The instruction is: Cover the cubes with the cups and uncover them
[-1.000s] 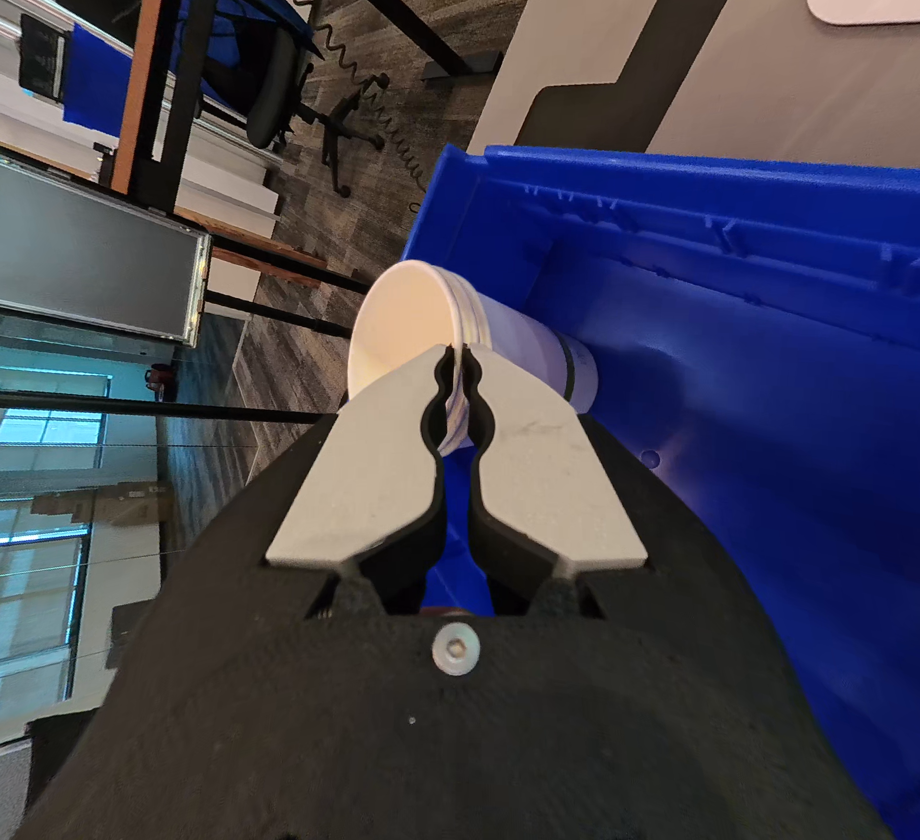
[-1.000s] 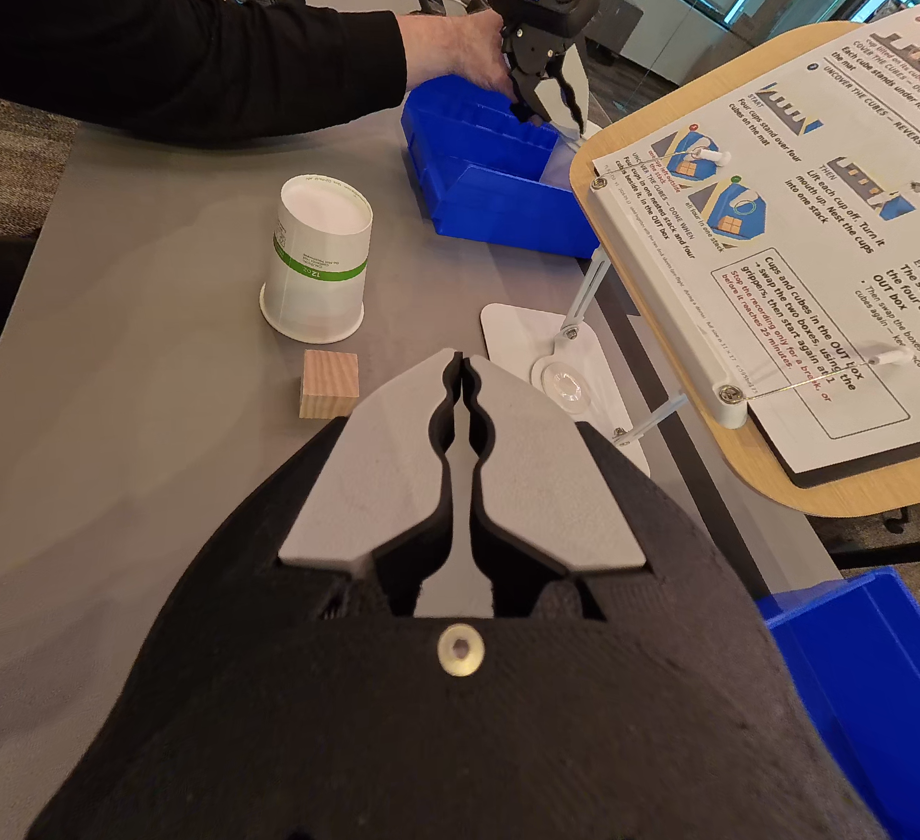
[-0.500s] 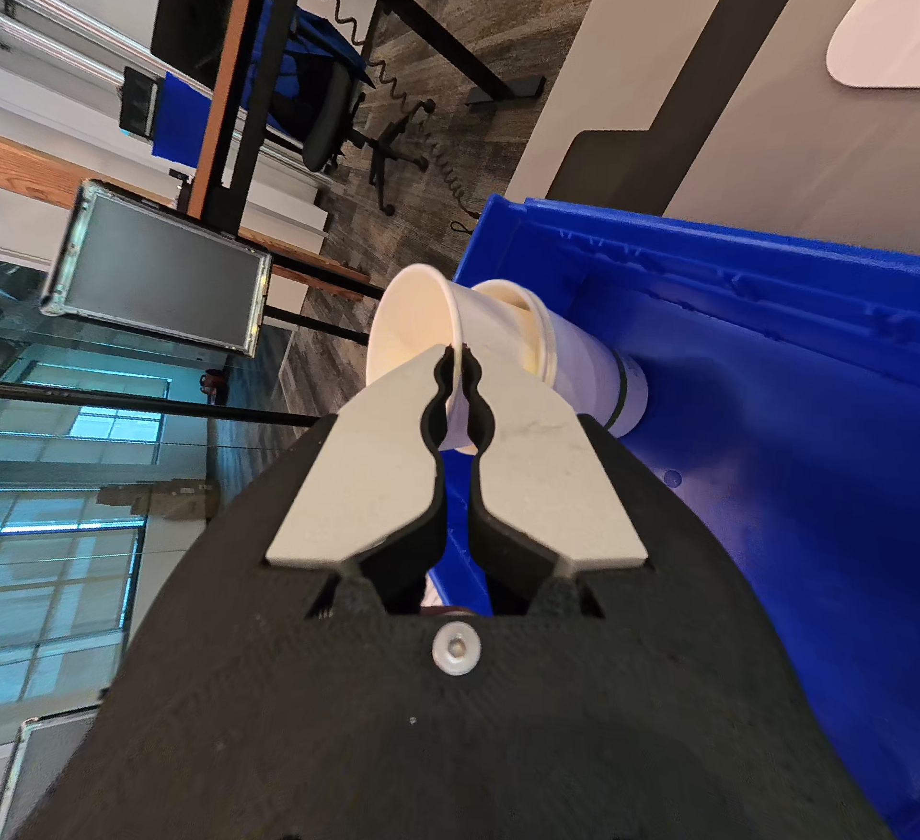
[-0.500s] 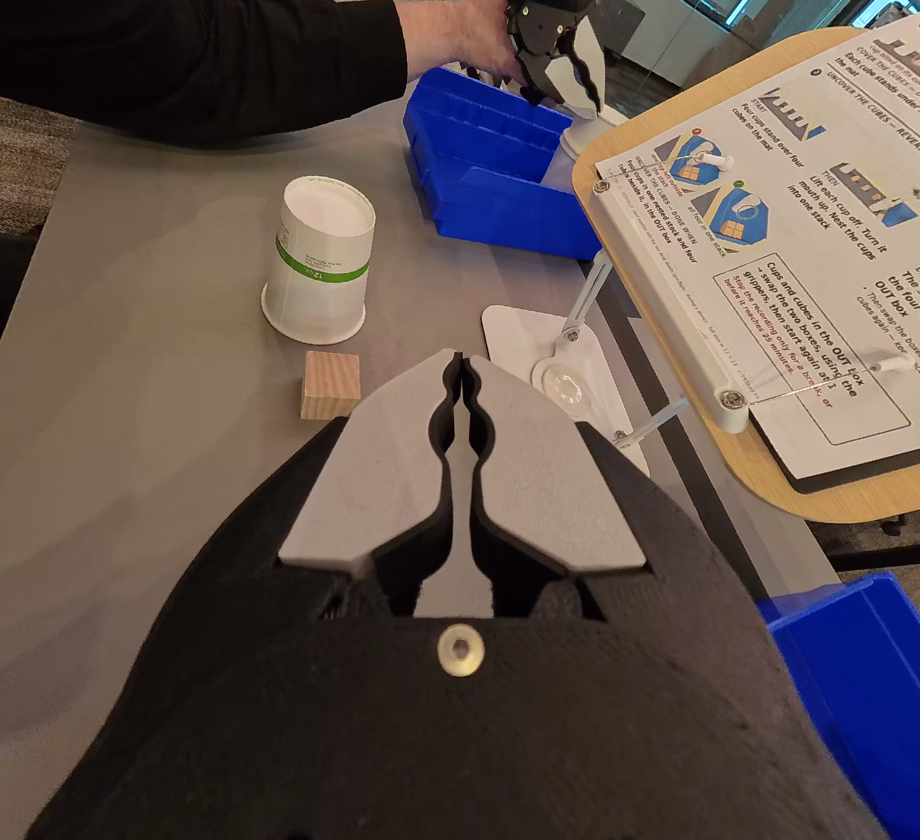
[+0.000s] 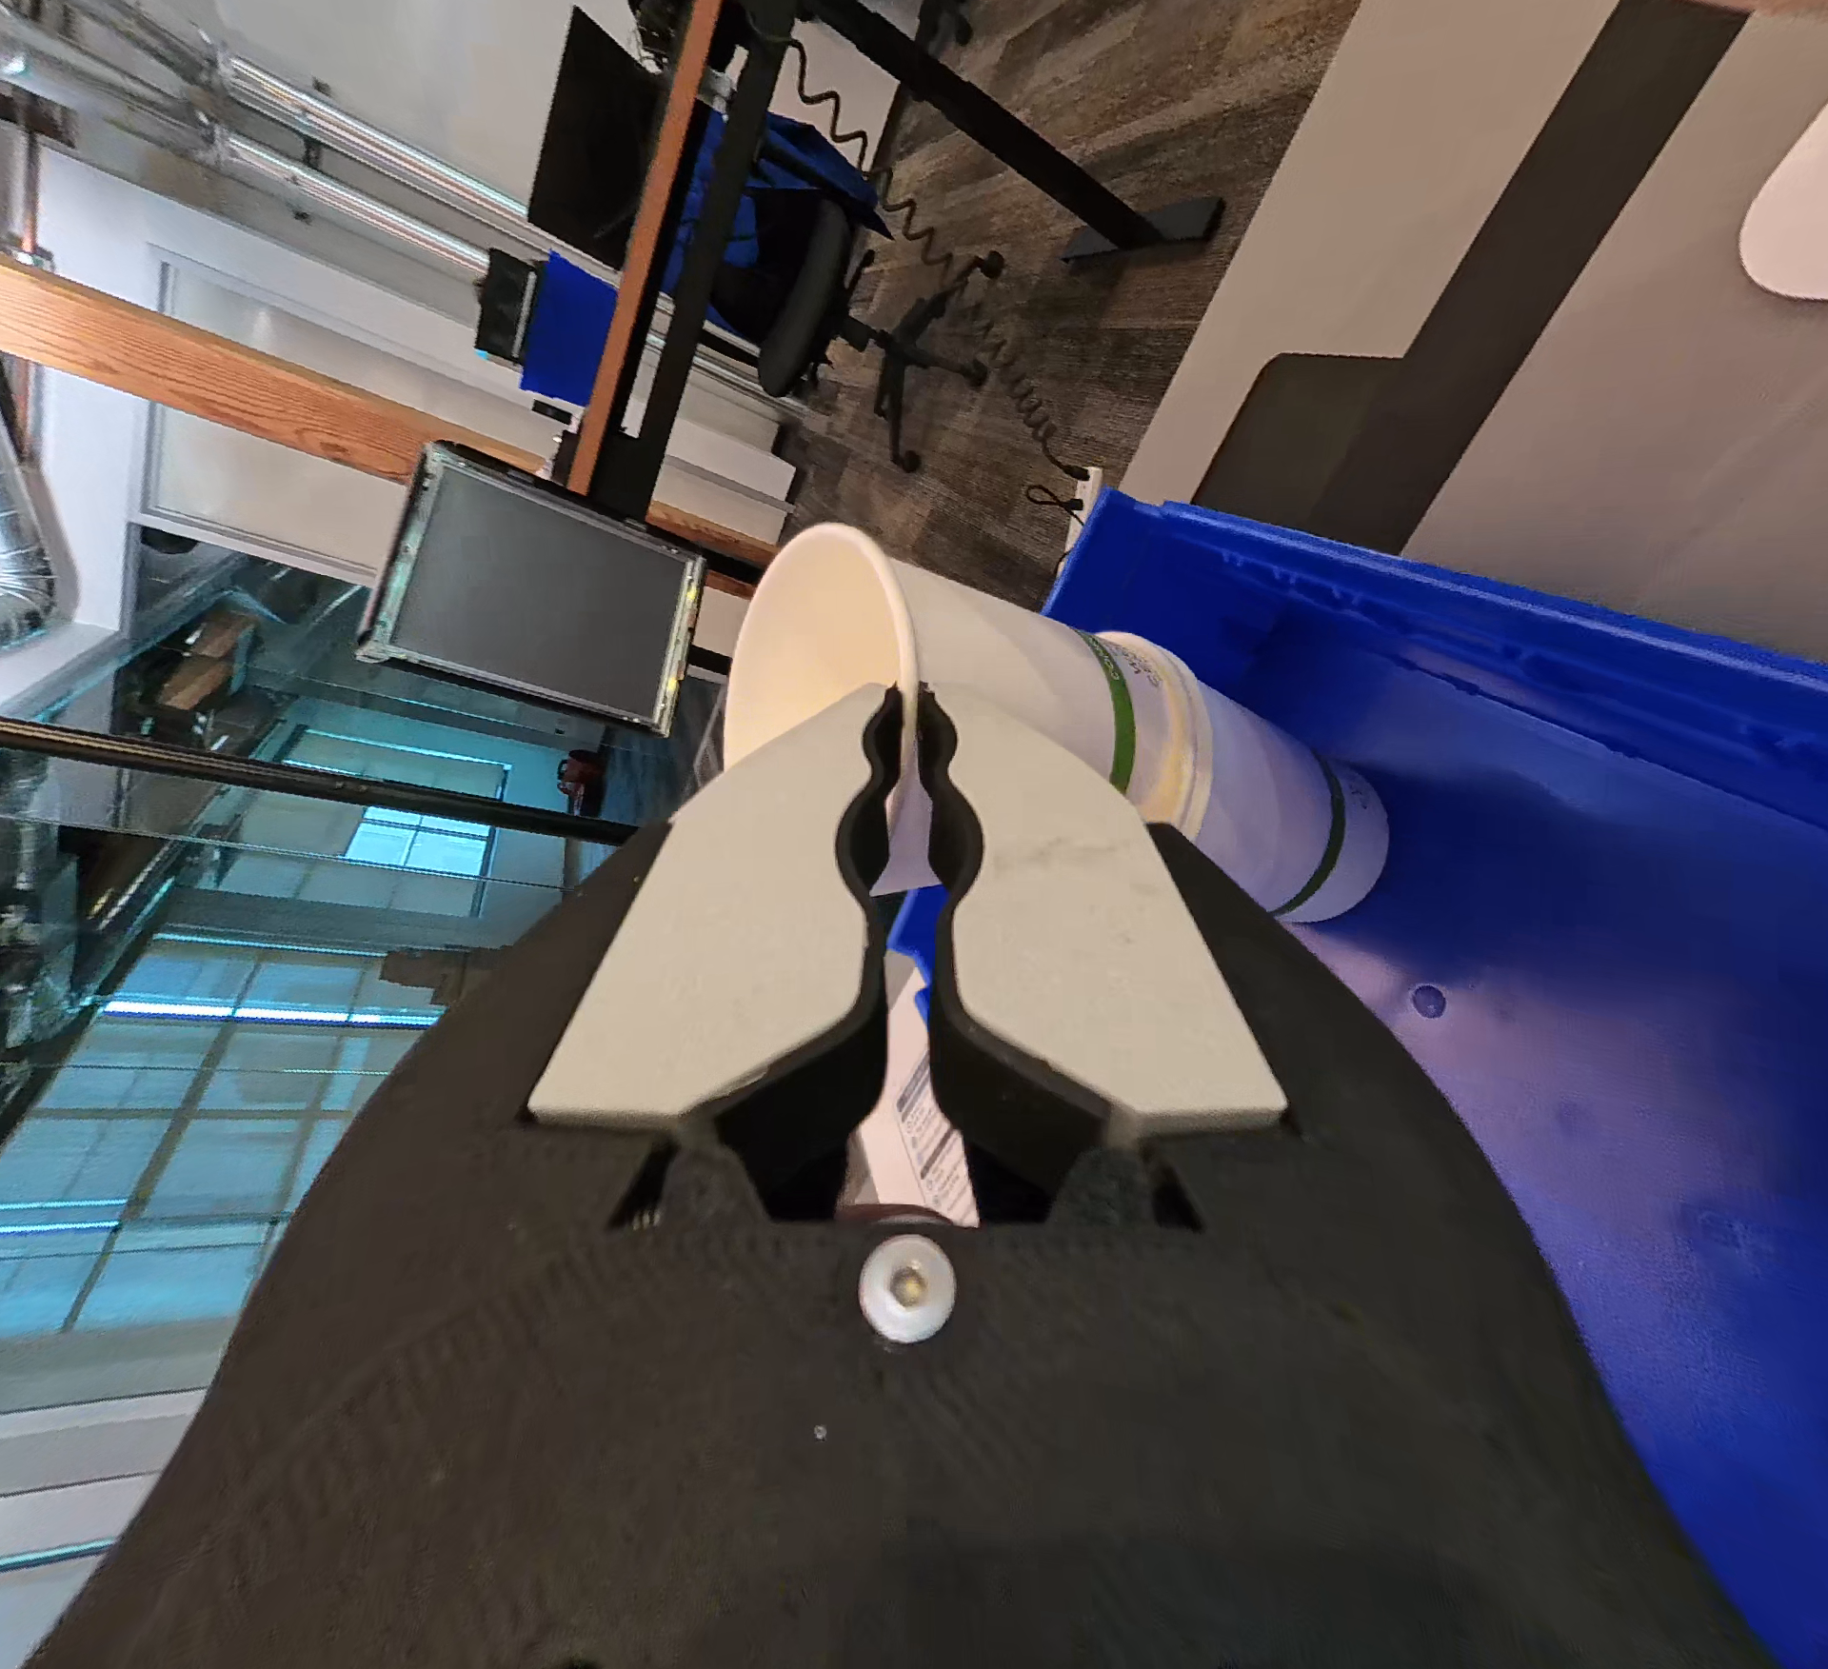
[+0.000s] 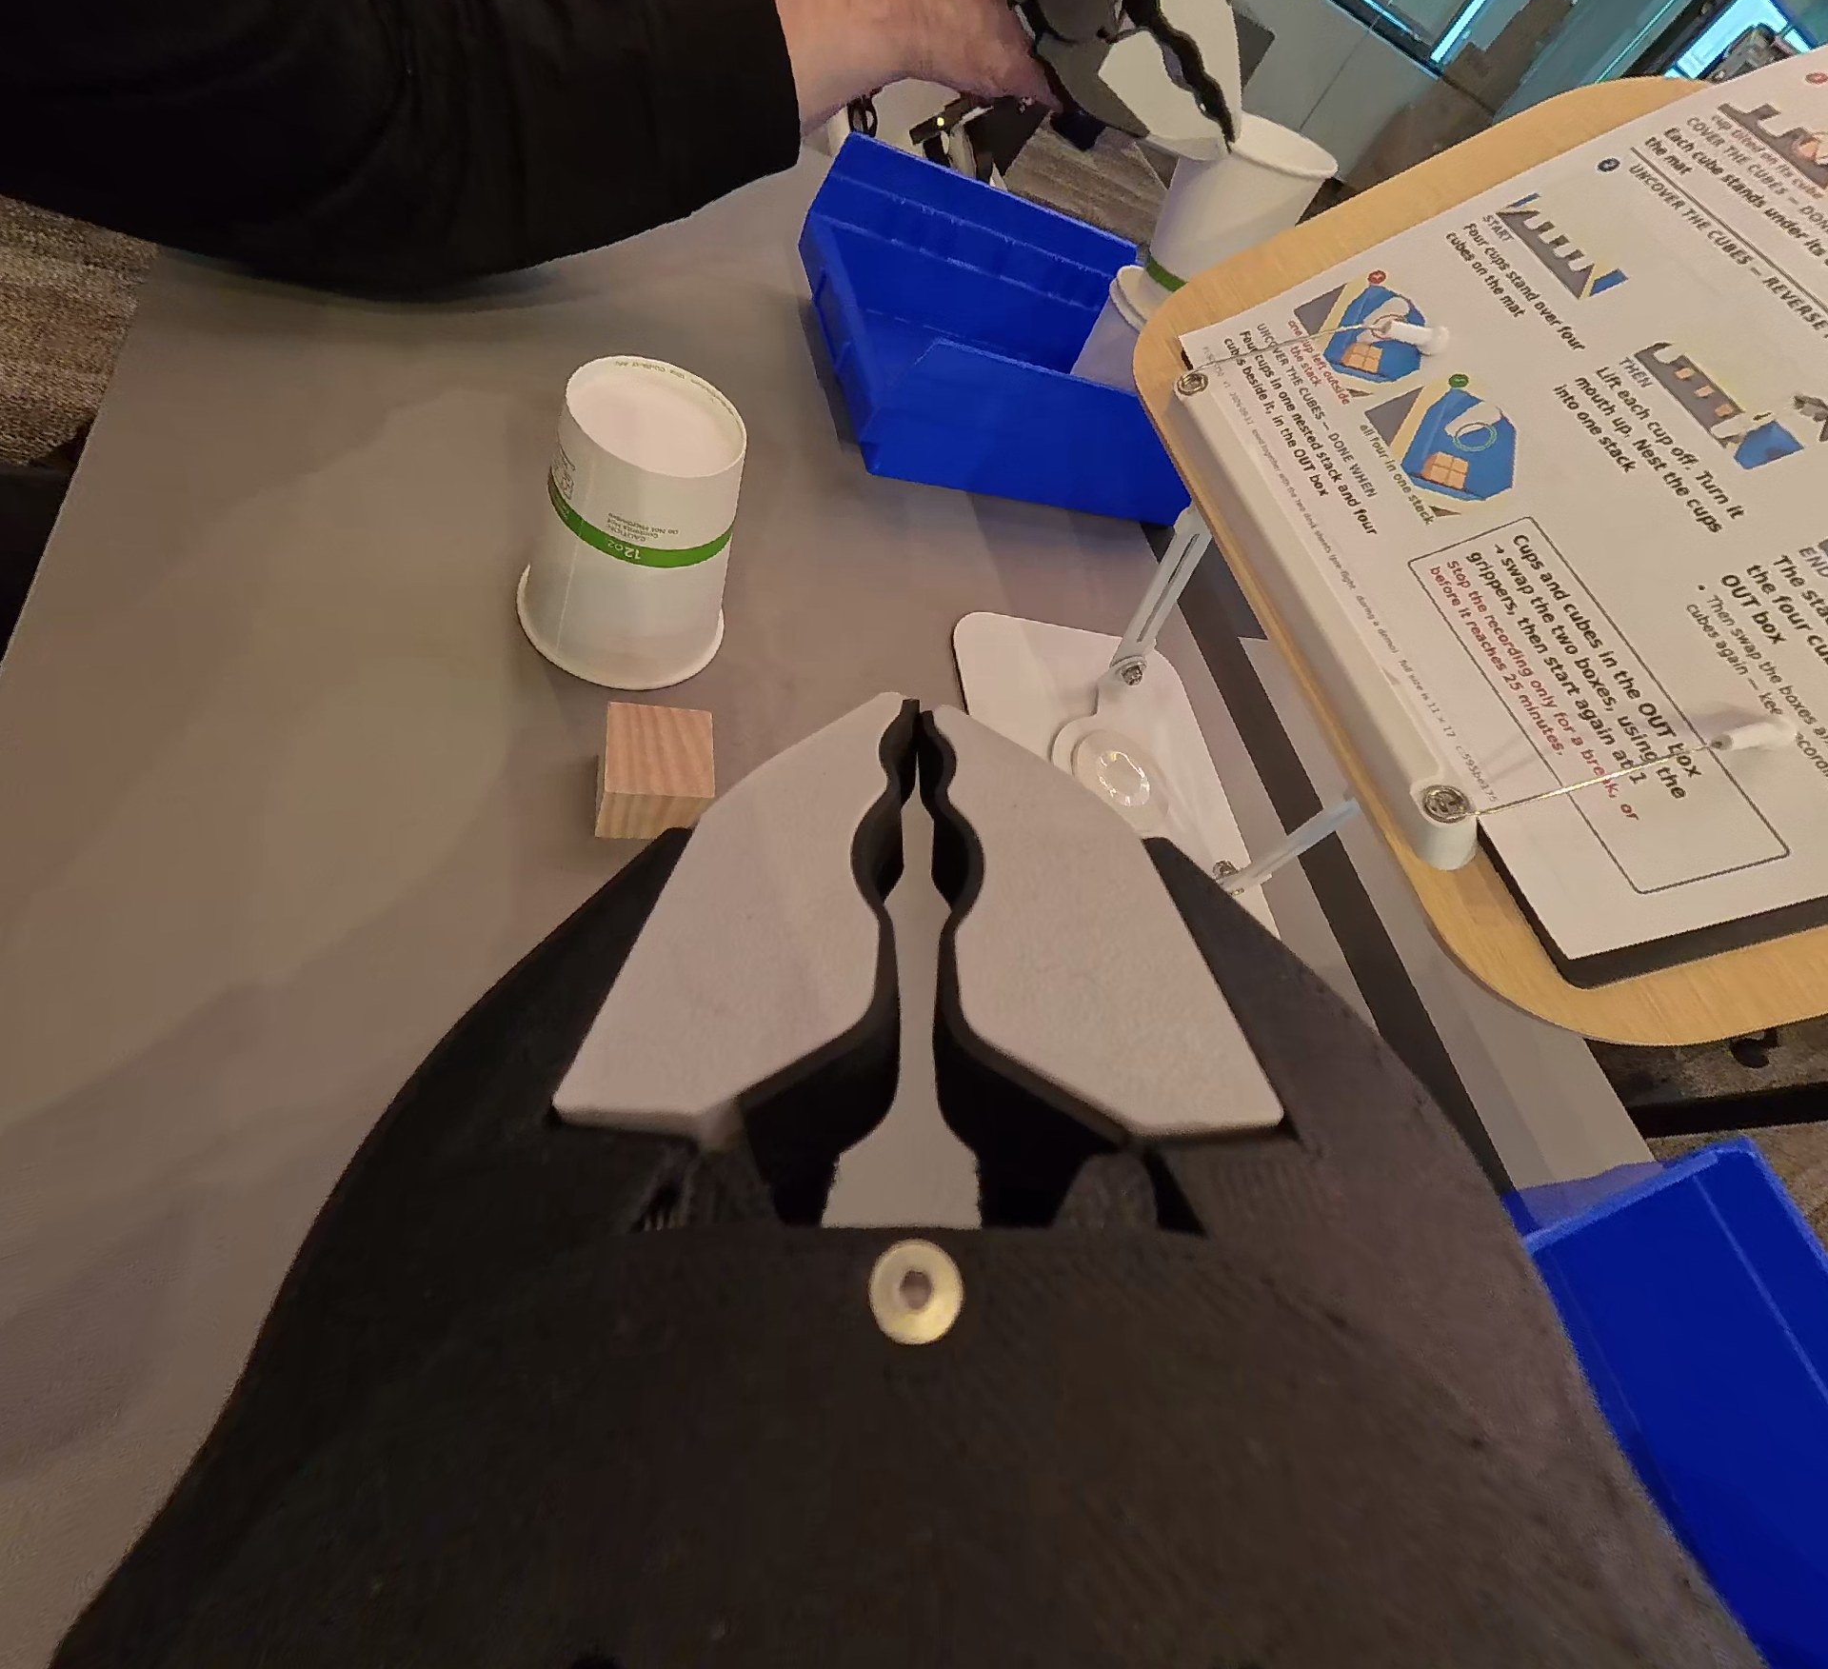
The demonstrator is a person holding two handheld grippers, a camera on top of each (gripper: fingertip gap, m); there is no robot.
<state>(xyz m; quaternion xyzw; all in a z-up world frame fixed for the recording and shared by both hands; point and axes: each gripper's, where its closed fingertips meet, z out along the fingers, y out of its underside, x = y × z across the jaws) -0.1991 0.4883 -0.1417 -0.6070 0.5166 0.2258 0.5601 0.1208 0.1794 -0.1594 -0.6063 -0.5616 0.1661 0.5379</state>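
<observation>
My left gripper [image 5: 910, 702] is shut on the rim of a white paper cup [image 5: 989, 662] with a green band. The cup is drawn most of the way out of a second cup [image 5: 1276, 820] that lies in the blue bin [image 5: 1583, 830]. The right wrist view shows this gripper [image 6: 1202, 128] holding the cup [image 6: 1236, 207] above the far bin [image 6: 989, 435]. My right gripper [image 6: 915, 716] is shut and empty, low over the grey table. Ahead of it an upside-down cup [image 6: 633, 533] stands on the table, with a bare wooden cube [image 6: 655, 769] just in front of it.
An instruction board [image 6: 1583, 533] on a wooden stand overhangs the table's right side, on a white base plate [image 6: 1029, 672]. A second blue bin [image 6: 1682, 1325] sits at the lower right. A person's black sleeve [image 6: 396, 88] reaches across the far left.
My left gripper has risen and pulled its cup farther out of the nested cup in the bin. The right gripper, the upturned cup and the cube have stayed put.
</observation>
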